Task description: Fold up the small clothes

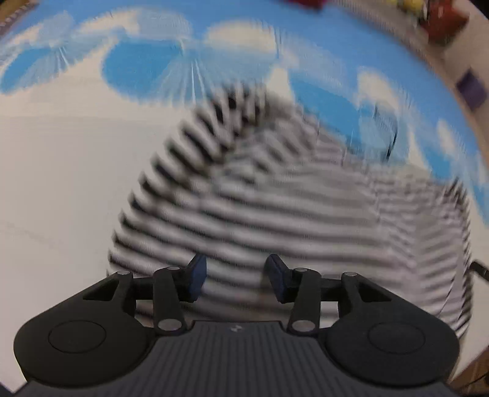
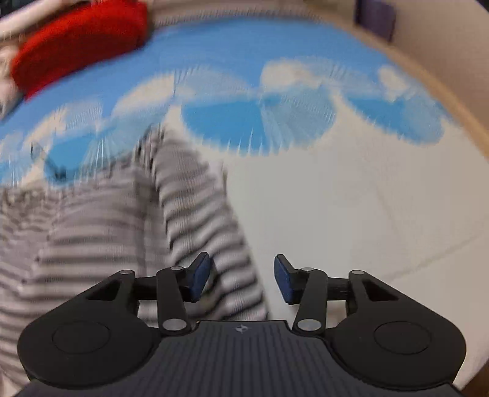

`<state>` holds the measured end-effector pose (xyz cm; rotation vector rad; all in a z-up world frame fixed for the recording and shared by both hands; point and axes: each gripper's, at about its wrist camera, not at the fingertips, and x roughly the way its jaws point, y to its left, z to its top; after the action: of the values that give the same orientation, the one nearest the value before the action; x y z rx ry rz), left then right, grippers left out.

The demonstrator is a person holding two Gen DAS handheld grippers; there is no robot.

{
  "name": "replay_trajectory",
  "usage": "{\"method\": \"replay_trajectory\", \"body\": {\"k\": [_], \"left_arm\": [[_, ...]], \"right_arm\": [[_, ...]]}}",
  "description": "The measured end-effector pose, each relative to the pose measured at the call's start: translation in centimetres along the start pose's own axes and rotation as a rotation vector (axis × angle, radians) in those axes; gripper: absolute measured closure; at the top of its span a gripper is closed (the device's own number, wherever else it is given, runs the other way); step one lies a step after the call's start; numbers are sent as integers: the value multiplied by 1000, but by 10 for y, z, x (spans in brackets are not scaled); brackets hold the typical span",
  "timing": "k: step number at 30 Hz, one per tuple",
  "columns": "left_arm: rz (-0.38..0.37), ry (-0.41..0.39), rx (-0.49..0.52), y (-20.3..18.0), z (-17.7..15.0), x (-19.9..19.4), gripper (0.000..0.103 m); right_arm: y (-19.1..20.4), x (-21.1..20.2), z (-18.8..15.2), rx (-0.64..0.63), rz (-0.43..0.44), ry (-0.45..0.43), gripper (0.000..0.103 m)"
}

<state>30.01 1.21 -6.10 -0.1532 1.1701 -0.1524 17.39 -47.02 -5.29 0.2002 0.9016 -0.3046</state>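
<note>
A small garment with black and white stripes (image 1: 275, 207) lies on a blue and white cloud-print sheet (image 1: 232, 73); both views are motion-blurred. In the left wrist view it fills the middle and right, with a sleeve bent across its upper left. My left gripper (image 1: 235, 279) hovers over its near edge, jaws apart, nothing pinched between the blue pads (image 1: 195, 276). In the right wrist view the striped garment (image 2: 101, 220) lies at the left, one sleeve running down toward the gripper. My right gripper (image 2: 243, 279) is open above that sleeve's right edge, with no cloth between its pads.
A red cushion or cloth (image 2: 79, 42) lies at the far left of the sheet (image 2: 336, 195) in the right wrist view. Red and yellow items (image 1: 440, 18) and a purple box (image 1: 472, 87) sit beyond the sheet's far right edge. White sheet area extends to the right of the garment.
</note>
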Motion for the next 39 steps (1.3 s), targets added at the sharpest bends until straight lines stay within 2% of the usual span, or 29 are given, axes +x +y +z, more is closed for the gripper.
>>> {"method": "replay_trajectory", "body": {"k": [1,2,3,4,5,7,9,10,11,12,13,14,15,17,19,21,22,23,24,26,28,30,31,33,34,36,37,38,39], "left_arm": [[-2,-48,-4,0,4,-7,50],[9,-95,-7,1,7,-11,43],[32,-119,-9,1,12,-11,33],[59,-125,-5,1,12,-10,28],[89,-109,8,0,14,-4,22],[125,-56,50,-2,18,12,21],[147,-46,92,-7,21,23,22],[154,-55,108,-8,22,26,24],[156,-62,124,-10,24,30,35],[143,-57,135,-11,28,37,59],[110,-46,134,-11,30,41,75],[76,-40,119,-9,33,42,91],[84,-53,122,-10,36,43,95],[144,-107,150,-14,39,39,95],[138,-87,112,-12,41,46,94],[133,-45,88,-10,41,51,78],[137,-31,88,-10,41,50,70],[150,-18,93,-10,42,45,57],[160,-34,98,-9,44,37,56],[155,-106,99,-9,44,12,56],[107,-155,101,-8,41,-11,56],[18,-135,134,-9,34,-22,55],[-31,-100,172,-11,29,-22,54],[-116,5,296,-24,14,-13,53],[-114,41,360,-31,6,-7,53],[-25,93,496,-46,-12,12,53],[20,107,548,-50,-20,20,50],[48,101,590,-53,-26,23,46],[58,85,603,-53,-28,21,44]], "right_arm": [[0,-2,4,5,0,-37,47],[1,-1,9,7,9,-66,40],[1,2,13,3,20,-81,33],[2,8,15,-4,23,-74,31],[4,15,17,-14,18,-54,31],[7,31,19,-32,-3,4,31],[11,41,21,-43,-10,31,32],[13,46,22,-50,-11,32,35],[17,49,23,-58,-10,28,39],[19,51,24,-63,-10,16,60],[21,50,25,-66,-2,3,97],[23,50,28,-68,17,-14,101],[26,48,29,-79,5,-46,103],[28,44,33,-82,-65,-118,103],[21,49,37,-20,-102,-116,103],[16,60,37,14,-80,-49,103],[17,62,36,14,-79,-34,102],[20,60,36,4,-90,-42,102],[24,53,36,-6,-107,-68,101],[26,36,37,0,-112,-140,91],[27,11,37,9,-81,-226,74],[28,-10,32,11,-35,-276,52],[28,-16,31,11,-10,-272,48],[26,-20,25,21,62,-209,46],[24,-17,22,37,102,-150,46],[22,-1,14,52,160,-6,46],[22,13,6,36,160,97,47],[23,26,-2,1,114,171,47],[24,29,-8,-34,71,187,47]]}}
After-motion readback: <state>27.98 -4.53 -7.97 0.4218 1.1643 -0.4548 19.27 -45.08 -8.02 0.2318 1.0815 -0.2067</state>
